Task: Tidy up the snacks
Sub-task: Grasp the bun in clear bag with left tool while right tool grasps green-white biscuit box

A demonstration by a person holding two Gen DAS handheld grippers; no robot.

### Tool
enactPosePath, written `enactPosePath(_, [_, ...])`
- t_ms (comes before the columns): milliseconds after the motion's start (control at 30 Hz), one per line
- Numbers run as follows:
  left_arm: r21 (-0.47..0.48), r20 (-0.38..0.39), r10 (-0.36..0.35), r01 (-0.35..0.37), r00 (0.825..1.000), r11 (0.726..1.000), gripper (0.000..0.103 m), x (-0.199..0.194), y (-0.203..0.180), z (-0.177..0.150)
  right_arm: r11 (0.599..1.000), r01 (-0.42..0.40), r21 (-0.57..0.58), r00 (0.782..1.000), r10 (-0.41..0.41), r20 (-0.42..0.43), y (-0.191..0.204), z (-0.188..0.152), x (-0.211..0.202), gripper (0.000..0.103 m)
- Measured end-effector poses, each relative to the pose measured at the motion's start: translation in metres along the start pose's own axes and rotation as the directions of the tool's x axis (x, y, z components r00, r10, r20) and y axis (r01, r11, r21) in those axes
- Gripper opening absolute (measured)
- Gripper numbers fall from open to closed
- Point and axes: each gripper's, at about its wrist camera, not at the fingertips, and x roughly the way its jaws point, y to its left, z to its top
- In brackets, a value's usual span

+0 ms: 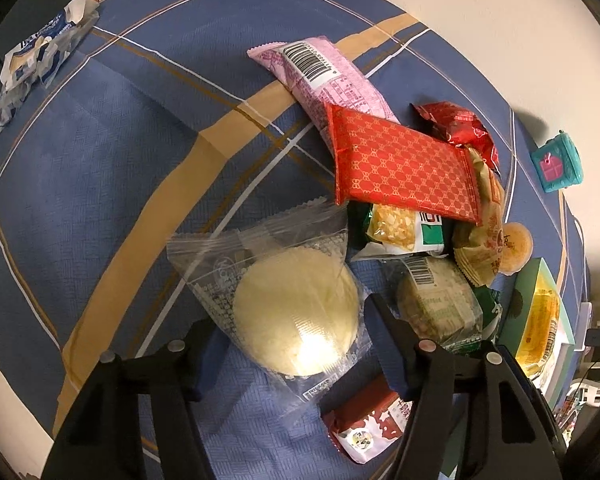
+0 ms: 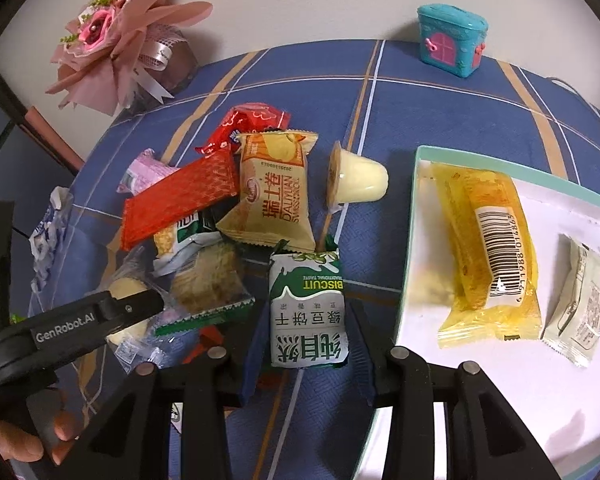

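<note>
Snacks sit in both of your tongs. The green biscuit pack (image 2: 308,312) is clamped in your right tongs (image 2: 308,344), pinched across its short width. Its long axis runs straight away from you, in line with the fingers, and its near end is tucked down between them. It seems to hang clear of the surface (image 2: 440,112), though that is a judgement from how it stands over the heap.

The box (image 2: 412,220) lies just to the right of those tongs, its long green rim running near to far beside the pack. So the next move, as I read it, is a plain sideways carry to the right with no turn of the wrist. Inside, a yellow pack (image 2: 488,252) and a pale small pack (image 2: 580,300) lie side by side, and bare floor shows nearer you.

Your left tongs (image 1: 292,312) straddle the round pale cake in its clear bag (image 1: 300,320), one finger on each side. I cannot tell whether the pads are biting yet. Beyond and to the right of it is the heap, with a red patterned pack (image 1: 404,164) on top. The box is on the far side of that heap from your left hand, so your right hand is much the nearer one.
</note>
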Motion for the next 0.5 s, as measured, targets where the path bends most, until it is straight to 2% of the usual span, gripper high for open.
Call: enactPosePath(500, [0.006,0.0,0.008,-0.008,1.0,1.0,0.066,0.002,-0.007,-0.002,1.0,0.011,-0.014,1.0,-0.012,-0.021,0.006,0.003,0.014,0.044])
